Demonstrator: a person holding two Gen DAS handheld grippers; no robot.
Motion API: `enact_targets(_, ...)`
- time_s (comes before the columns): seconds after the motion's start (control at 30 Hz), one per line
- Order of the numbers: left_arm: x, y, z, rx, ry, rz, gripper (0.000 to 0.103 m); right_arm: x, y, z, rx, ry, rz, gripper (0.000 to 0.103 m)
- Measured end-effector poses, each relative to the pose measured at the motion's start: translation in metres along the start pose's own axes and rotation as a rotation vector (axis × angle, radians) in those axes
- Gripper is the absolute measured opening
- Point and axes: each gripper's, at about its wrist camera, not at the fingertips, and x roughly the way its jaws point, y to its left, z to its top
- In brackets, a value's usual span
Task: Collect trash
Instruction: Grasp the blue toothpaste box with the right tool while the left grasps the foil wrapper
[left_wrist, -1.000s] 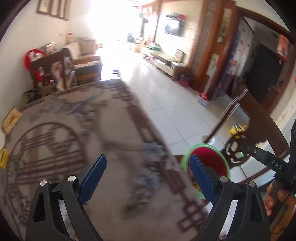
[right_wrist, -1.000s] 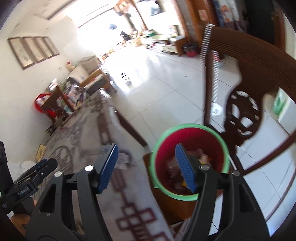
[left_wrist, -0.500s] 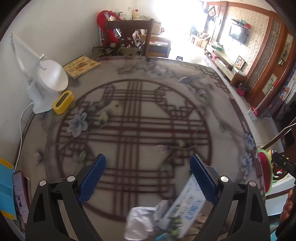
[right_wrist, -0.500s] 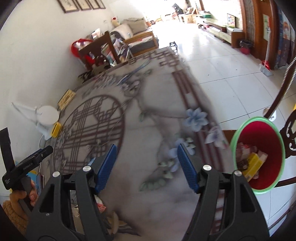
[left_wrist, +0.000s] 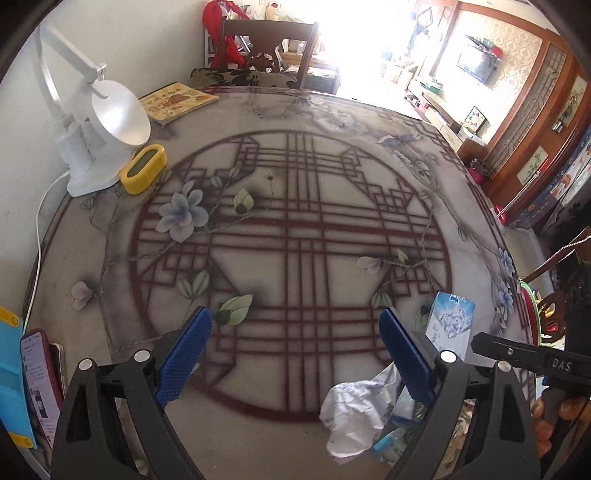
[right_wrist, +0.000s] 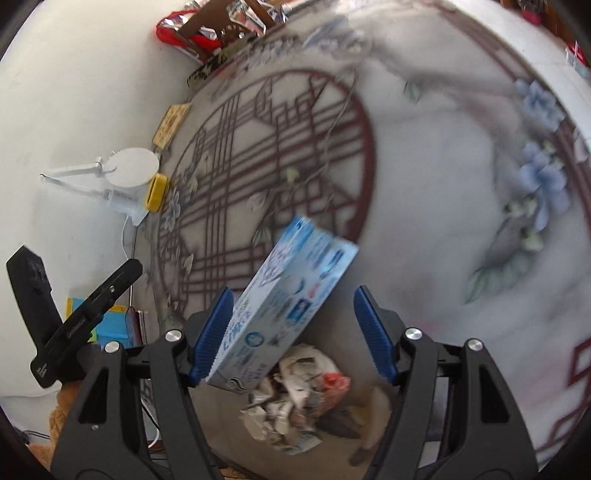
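A light blue cardboard box lies tilted on the patterned table, over crumpled paper trash. My right gripper is open and hovers around the box's near end, not gripping it. In the left wrist view the same box and a crumpled white wrapper lie at the lower right, by my right fingertip. My left gripper is open and empty above the table. The rim of the green and red trash bin shows past the table's right edge.
A white desk lamp, a yellow clock and a book stand at the table's far left. A phone and a blue item lie at the near left edge. A dark chair stands behind the table.
Both grippers swung from the bin toward the table. The right gripper has come down over the blue box and crumpled trash. Both stayed open.
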Motion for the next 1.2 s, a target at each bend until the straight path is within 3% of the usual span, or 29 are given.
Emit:
enact_targets(0.4,-0.004,0.019,-0.016,0.039,0.024,-0.079,0.088,0.045,0.008,-0.01,0.096,0.075,0.004,0.07)
enact_targets(0.47,-0.004,0.017,-0.019,0.052,0.03,-0.098,0.088,0.048,0.011,-0.011,0.091,0.069,0.013,0.058)
enact_targets(0.5,-0.003,0.017,-0.02,0.059,0.035,-0.107,0.088,0.047,0.011,-0.011,0.092,0.066,0.02,0.047)
enact_targets(0.77,0.006,0.003,-0.036,0.126,0.092,-0.175,0.088,0.008,0.03,-0.007,0.027,-0.082,-0.003,0.042)
enact_targets(0.97,0.026,-0.011,-0.052,0.168,0.164,-0.203,0.088,-0.036,0.061,-0.004,-0.113,-0.242,-0.157,0.042)
enact_targets(1.2,0.045,-0.022,-0.059,0.173,0.204,-0.201,0.088,-0.066,0.081,-0.009,-0.21,-0.337,-0.267,0.042)
